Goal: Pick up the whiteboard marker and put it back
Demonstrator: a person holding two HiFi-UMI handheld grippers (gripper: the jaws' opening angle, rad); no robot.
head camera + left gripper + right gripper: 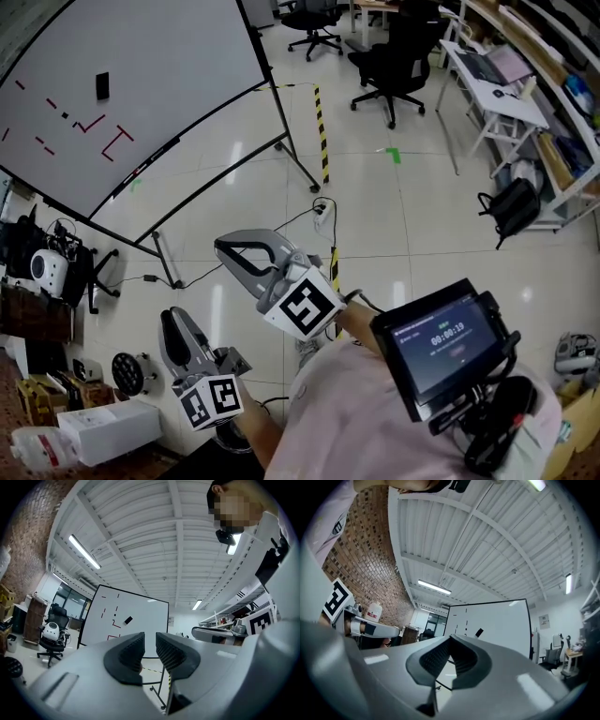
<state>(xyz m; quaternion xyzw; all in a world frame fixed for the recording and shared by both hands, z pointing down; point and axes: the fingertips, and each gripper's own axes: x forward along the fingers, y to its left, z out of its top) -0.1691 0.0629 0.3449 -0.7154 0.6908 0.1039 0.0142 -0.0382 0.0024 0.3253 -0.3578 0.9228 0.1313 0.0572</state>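
Approaching is the step in hand. My left claw [150,644] stands barely parted and empty, and my right claw [450,643] is clenched on nothing. The marker [102,85], I judge, is the dark oblong on the whiteboard [178,56], well ahead of both. Next I must close in.

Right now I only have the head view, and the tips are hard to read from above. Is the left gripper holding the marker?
Observer: No. In the left gripper view, the left gripper has a narrow gap between its jaws, with nothing in it.
Operator: And the right one?
Observer: In the right gripper view, the right gripper is shut. Its jaws meet at the tips and it is empty too.
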